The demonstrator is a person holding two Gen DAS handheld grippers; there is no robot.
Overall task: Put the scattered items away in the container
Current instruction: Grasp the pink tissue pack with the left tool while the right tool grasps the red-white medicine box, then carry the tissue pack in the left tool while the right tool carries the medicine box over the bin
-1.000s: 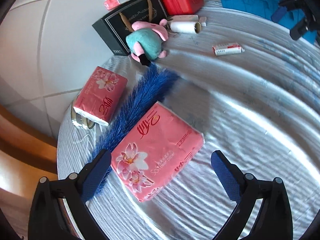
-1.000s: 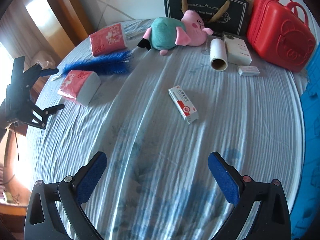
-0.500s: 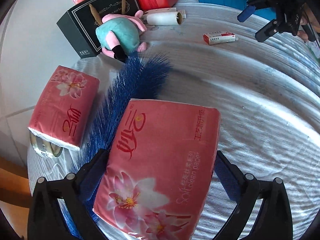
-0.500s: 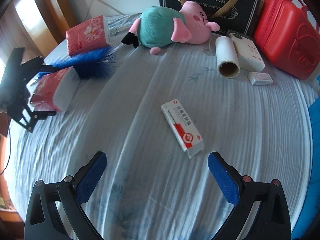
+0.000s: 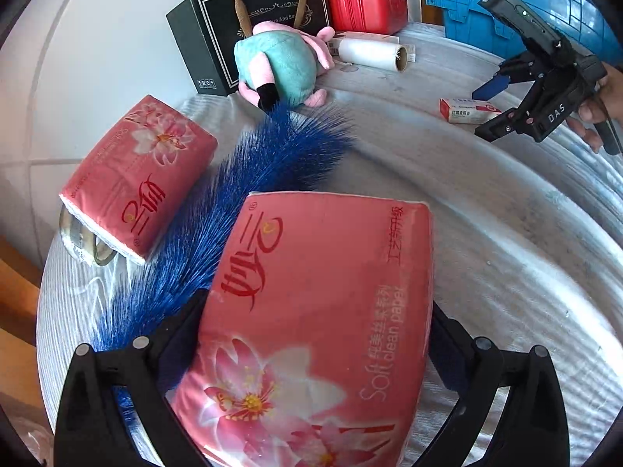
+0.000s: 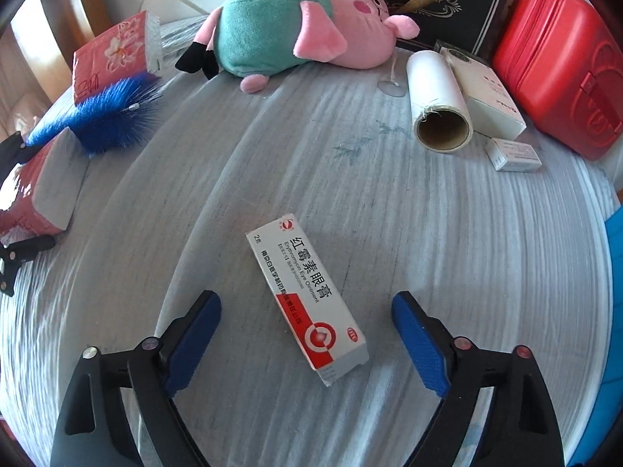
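My left gripper straddles a pink tissue pack on the round table; its jaws stand against the pack's two sides and the pack hides the pads. The pack also shows in the right wrist view. My right gripper is open, its jaws either side of a white and red ointment box lying on the cloth, not touching it. The box also shows in the left wrist view, beside the right gripper.
A second tissue pack, a blue feather brush, a plush pig, a paper roll, small white boxes, a black gift bag, a red case and a blue crate surround the table's far side.
My left gripper has moved forward around the tissue pack, which now fills the gap between its jaws. My right gripper has moved forward and down until the ointment box lies between its jaws.
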